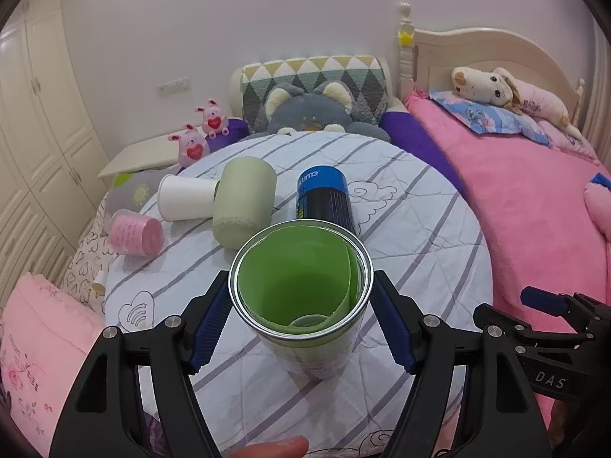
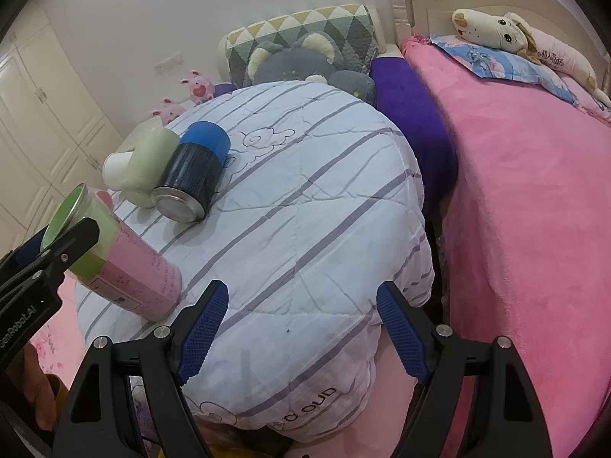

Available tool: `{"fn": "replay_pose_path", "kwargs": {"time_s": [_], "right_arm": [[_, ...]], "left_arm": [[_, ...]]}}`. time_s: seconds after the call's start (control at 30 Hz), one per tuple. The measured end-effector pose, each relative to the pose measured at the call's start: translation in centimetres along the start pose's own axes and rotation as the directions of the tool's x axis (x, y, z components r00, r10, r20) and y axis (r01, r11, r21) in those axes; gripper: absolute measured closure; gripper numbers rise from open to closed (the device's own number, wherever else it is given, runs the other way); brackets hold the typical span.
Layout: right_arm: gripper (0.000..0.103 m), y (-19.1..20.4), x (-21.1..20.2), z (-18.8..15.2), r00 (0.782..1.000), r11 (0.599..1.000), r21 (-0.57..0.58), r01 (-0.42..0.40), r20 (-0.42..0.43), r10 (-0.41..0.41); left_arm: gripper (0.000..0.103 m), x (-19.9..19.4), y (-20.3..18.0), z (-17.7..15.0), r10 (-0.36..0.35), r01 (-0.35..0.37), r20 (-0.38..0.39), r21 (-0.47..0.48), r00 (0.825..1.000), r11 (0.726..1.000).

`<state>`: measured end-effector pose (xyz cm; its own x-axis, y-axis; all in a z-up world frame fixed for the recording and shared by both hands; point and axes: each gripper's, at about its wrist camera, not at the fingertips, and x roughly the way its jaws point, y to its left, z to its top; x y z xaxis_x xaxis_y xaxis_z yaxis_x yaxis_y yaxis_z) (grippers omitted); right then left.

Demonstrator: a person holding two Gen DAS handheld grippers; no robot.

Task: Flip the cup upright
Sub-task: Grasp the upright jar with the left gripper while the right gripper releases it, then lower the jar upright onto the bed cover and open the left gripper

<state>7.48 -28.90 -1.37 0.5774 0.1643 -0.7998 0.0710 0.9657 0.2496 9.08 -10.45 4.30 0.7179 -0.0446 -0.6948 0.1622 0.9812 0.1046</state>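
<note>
A clear cup [image 1: 301,297] with a green lining and a metal rim stands upright on the striped quilt [image 1: 401,229], mouth up. My left gripper [image 1: 301,324] has its blue pads on both sides of the cup, close to its wall; whether they press it is unclear. In the right wrist view the same cup [image 2: 126,263] shows green and pink at the left, leaning slightly, with the left gripper's finger [image 2: 68,244] across its top. My right gripper [image 2: 301,328] is open and empty over the quilt's near edge.
Lying on the quilt: a blue-capped dark can [image 1: 324,198], a pale green cup [image 1: 244,202], a white cup [image 1: 187,198] and a pink cup [image 1: 135,234]. Plush toys [image 1: 309,114] and a pillow sit behind. A pink blanket [image 1: 527,206] covers the bed at right.
</note>
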Motion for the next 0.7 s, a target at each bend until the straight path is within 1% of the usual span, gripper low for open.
{"fn": "replay_pose_path", "kwargs": {"time_s": [0.2,0.3,0.7], "right_arm": [[0.021,0.5,-1.3,-0.6,1.000,1.000,-0.010,0.011,0.026,-0.011],[0.021,0.7,-1.7,-0.8,0.999,1.000,-0.013,0.021,0.036,-0.021],[0.021,1.6,-3.1,-1.5,0.997,0.999,-0.024,0.036,0.067,-0.035]], "left_arm": [[0.026,-0.5,0.1,-0.4,-0.014,0.014,0.004,0.003,1.000,1.000],[0.020,-1.0,-0.1,-0.4,-0.019,0.019,0.016,0.009,1.000,1.000],[0.019,-3.2,-0.1,-0.5,-0.027,0.025,0.074,0.032,0.997,0.999]]}}
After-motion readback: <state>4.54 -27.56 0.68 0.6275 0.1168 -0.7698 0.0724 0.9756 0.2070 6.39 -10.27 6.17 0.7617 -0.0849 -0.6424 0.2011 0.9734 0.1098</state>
